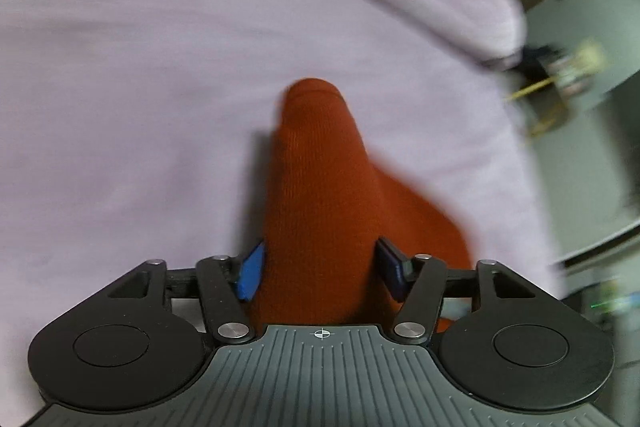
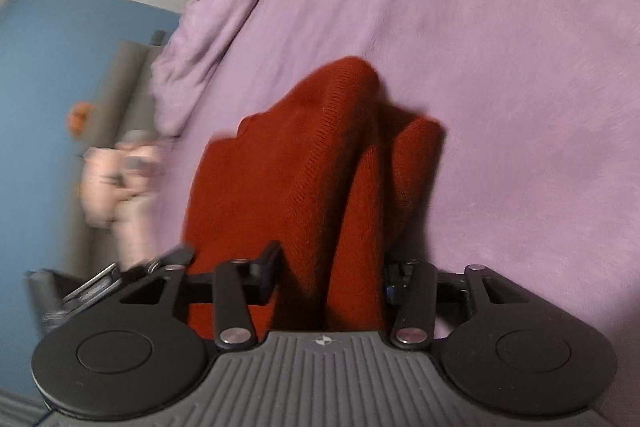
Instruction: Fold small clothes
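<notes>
A rust-red knitted garment (image 1: 320, 187) hangs from my left gripper (image 1: 320, 267), bunched between its blue pads (image 1: 252, 273) and lifted above a lilac bed cover (image 1: 120, 87). My left gripper is shut on it. In the right wrist view the same red garment (image 2: 304, 167) is bunched between my right gripper's (image 2: 330, 279) fingers and drapes in folds toward the lilac cover (image 2: 500, 67). My right gripper is shut on it. The person's hand and the left gripper (image 2: 120, 179) show blurred at the left.
The bed's far edge (image 1: 508, 27) drops off at the right, with cluttered floor and furniture beyond. A rumpled lilac duvet edge (image 2: 192, 39) lies at the upper left, with a blue wall (image 2: 48, 87) behind. Both views are motion-blurred.
</notes>
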### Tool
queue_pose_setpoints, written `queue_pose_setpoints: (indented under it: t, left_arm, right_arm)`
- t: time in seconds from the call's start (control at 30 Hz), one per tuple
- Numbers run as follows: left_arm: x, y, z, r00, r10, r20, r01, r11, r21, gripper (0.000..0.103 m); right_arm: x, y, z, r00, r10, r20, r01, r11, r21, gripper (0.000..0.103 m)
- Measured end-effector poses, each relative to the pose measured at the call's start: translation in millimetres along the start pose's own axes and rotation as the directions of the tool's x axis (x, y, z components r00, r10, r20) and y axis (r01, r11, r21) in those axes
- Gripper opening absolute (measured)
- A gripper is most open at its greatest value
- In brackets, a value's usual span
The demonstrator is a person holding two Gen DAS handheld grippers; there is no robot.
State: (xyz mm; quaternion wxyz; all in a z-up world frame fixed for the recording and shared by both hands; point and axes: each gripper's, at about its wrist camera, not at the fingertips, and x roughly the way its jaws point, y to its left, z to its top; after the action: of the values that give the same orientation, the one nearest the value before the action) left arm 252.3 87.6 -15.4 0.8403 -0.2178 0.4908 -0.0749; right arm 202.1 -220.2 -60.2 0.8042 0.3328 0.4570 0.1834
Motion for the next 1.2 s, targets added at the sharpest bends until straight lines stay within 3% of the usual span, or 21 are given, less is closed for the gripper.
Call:
queue_pose_setpoints:
  t: [0.03, 0.07, 0.13, 0.23, 0.33, 0.4, 0.43, 0.47, 0.57, 0.63, 0.7, 0.73, 0.8, 0.87, 0.93, 1.1, 1.2]
  left_arm:
    - [-8.3, 0.6, -10.3, 0.999, 0.041, 0.009, -0.041, 0.998, 0.045, 0.063]
    - [-18.7, 1.4, -19.8, 0.999, 0.042, 0.029, -0.044, 0.996, 0.075, 0.066]
    - [-40.8, 4.9, -45.2, 0.996, 0.013, 0.083, -0.021, 0.995, 0.102, 0.078]
    - [-57.0, 4.8, -79.9, 0.99, 0.009, 0.143, -0.029, 0.99, 0.138, 0.082]
    - [-56.3, 15.8, -112.3, 0.993, 0.003, 0.118, -0.022, 0.986, 0.164, 0.082]
    - [-55.6, 24.2, -125.7, 0.994, 0.034, 0.101, -0.052, 0.983, 0.178, 0.082]
    - [-53.4, 24.9, -130.3, 0.993, 0.056, 0.102, -0.075, 0.979, 0.191, 0.082]
    - [-53.0, 25.9, -134.5, 0.991, 0.066, 0.116, -0.089, 0.974, 0.207, 0.082]
    - [-44.4, 22.0, -136.5, 0.978, 0.147, 0.149, -0.181, 0.953, 0.244, 0.081]
    - [-39.7, 19.6, -134.2, 0.971, 0.183, 0.153, -0.216, 0.948, 0.234, 0.08]
    - [-39.9, 20.9, -131.1, 0.968, 0.182, 0.17, -0.213, 0.959, 0.188, 0.075]
    - [-42.3, 22.5, -128.8, 0.968, 0.173, 0.18, -0.202, 0.967, 0.155, 0.071]
    - [-48.2, 26.6, -127.8, 0.969, 0.147, 0.197, -0.169, 0.98, 0.101, 0.067]
    - [-54.7, 29.9, -131.4, 0.97, 0.138, 0.202, -0.155, 0.985, 0.073, 0.066]
    - [-57.7, 33.6, -136.4, 0.971, 0.152, 0.185, -0.165, 0.985, 0.058, 0.066]
    - [-77.6, 46.2, -147.4, 0.97, 0.131, 0.206, -0.138, 0.99, 0.023, 0.065]
    - [-91.1, 52.0, -146.9, 0.964, 0.131, 0.231, -0.132, 0.991, -0.011, 0.067]
  right_arm:
    - [-13.2, 11.6, -8.6, 0.996, -0.061, 0.07, 0.065, 0.997, -0.052, 0.064]
    - [-25.0, 21.7, -17.4, 0.985, -0.113, 0.13, 0.125, 0.988, -0.088, 0.065]
    - [-50.3, 34.7, -41.0, 0.972, -0.132, 0.193, 0.158, 0.98, -0.124, 0.065]
    - [-60.6, 42.5, -72.1, 0.982, -0.11, 0.153, 0.133, 0.98, -0.149, 0.069]
    - [-52.9, 32.4, -89.5, 0.986, -0.144, 0.087, 0.154, 0.981, -0.119, 0.068]
    - [-48.8, 27.1, -94.1, 0.986, -0.14, 0.092, 0.148, 0.986, -0.081, 0.068]
    - [-45.5, 27.3, -95.3, 0.983, -0.149, 0.107, 0.156, 0.985, -0.068, 0.065]
    - [-42.3, 28.3, -96.0, 0.978, -0.164, 0.127, 0.173, 0.983, -0.062, 0.052]
    - [-34.7, 37.7, -99.8, 0.959, -0.233, 0.162, 0.254, 0.96, -0.12, 0.033]
    - [-49.9, 30.9, -100.5, 0.971, -0.172, 0.166, 0.186, 0.98, -0.075, 0.024]
    - [-61.9, 14.9, -95.4, 0.982, -0.06, 0.177, 0.052, 0.997, 0.05, 0.022]
    - [-65.6, 6.4, -93.1, 0.983, -0.054, 0.177, 0.038, 0.995, 0.089, 0.021]
    - [-66.2, 1.9, -95.1, 0.975, -0.151, 0.162, 0.145, 0.988, 0.052, 0.02]
    - [-66.2, 5.6, -97.9, 0.968, -0.208, 0.141, 0.212, 0.977, -0.013, 0.028]
    - [-72.8, 15.1, -100.2, 0.951, -0.255, 0.176, 0.269, 0.961, -0.062, 0.031]
    - [-90.4, 28.7, -94.0, 0.953, -0.168, 0.25, 0.194, 0.978, -0.082, 0.038]
    - [-77.6, 33.1, -88.3, 0.959, -0.158, 0.235, 0.184, 0.979, -0.091, 0.04]
